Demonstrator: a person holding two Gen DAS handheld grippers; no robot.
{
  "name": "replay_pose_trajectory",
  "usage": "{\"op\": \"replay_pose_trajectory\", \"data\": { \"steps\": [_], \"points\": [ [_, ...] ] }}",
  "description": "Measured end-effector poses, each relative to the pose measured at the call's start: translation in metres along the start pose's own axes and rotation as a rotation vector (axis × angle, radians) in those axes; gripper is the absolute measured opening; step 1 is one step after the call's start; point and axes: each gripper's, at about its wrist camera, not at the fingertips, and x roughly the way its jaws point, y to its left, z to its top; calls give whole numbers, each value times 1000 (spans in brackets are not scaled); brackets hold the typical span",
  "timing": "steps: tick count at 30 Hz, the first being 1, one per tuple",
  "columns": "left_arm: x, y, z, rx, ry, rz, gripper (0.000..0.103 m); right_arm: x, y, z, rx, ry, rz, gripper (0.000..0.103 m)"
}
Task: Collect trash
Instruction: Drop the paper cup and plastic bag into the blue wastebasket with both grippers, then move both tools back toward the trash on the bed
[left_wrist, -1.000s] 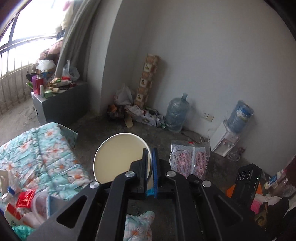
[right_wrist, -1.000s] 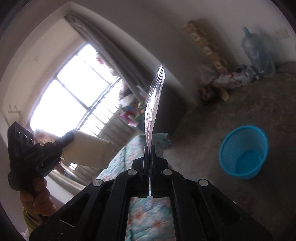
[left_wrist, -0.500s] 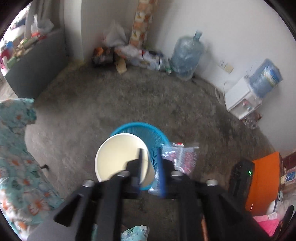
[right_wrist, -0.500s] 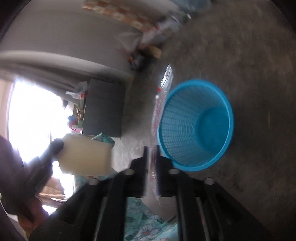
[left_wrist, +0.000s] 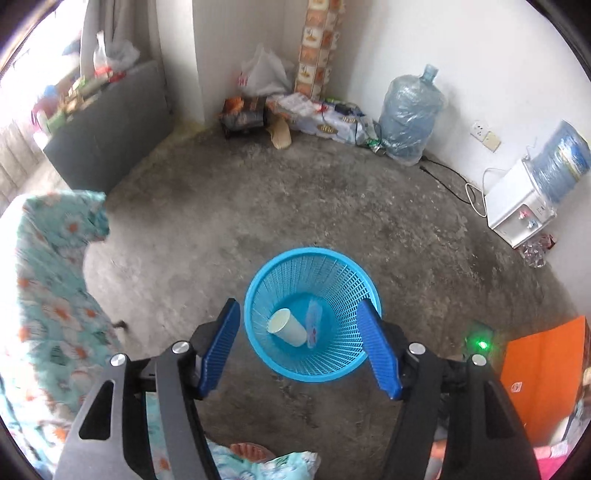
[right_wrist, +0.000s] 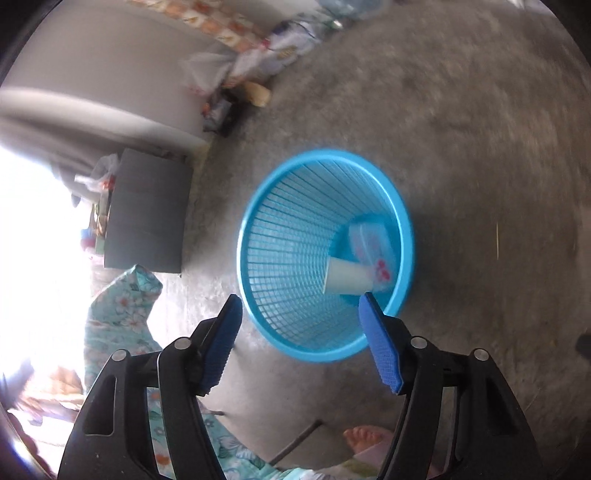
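A blue mesh waste basket (left_wrist: 258, 295) stands on the concrete floor; it also shows in the right wrist view (right_wrist: 258, 229). Inside it lie a white paper cup (left_wrist: 288, 326) (right_wrist: 345, 277) on its side and a clear plastic wrapper with red print (left_wrist: 314, 321) (right_wrist: 371, 245). My left gripper (left_wrist: 301, 349) is open and empty, held above the basket with its blue pads either side of the rim. My right gripper (right_wrist: 299, 339) is open and empty too, above the basket's near rim.
A floral bedspread (left_wrist: 44, 280) lies at the left. A dark cabinet (left_wrist: 107, 133), bags and boxes (left_wrist: 266, 92), a water jug (left_wrist: 408, 110) and a white water dispenser (left_wrist: 521, 206) line the walls. An orange item (left_wrist: 543, 373) lies at the right. A bare foot (right_wrist: 364, 437) shows below.
Both grippers swung down over the basket and opened. The cup left the left gripper and the wrapper left the right gripper; both now lie in the basket.
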Motion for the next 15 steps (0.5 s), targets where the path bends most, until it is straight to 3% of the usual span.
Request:
{"op": "replay_pose_trajectory", "data": {
  "steps": [9,12,15],
  "points": [
    [-106,23,-21,0,-122,-13,72,-36,55,-1,-234,-138,-93,74],
    [-138,41,-33,-24,-134,-46,75,-53,76,-6,-311,-189,-147,78],
    [-171,58,-45,-5,-153,-98,83,-72,99,-13,-373,-239,-192,85]
  ]
}}
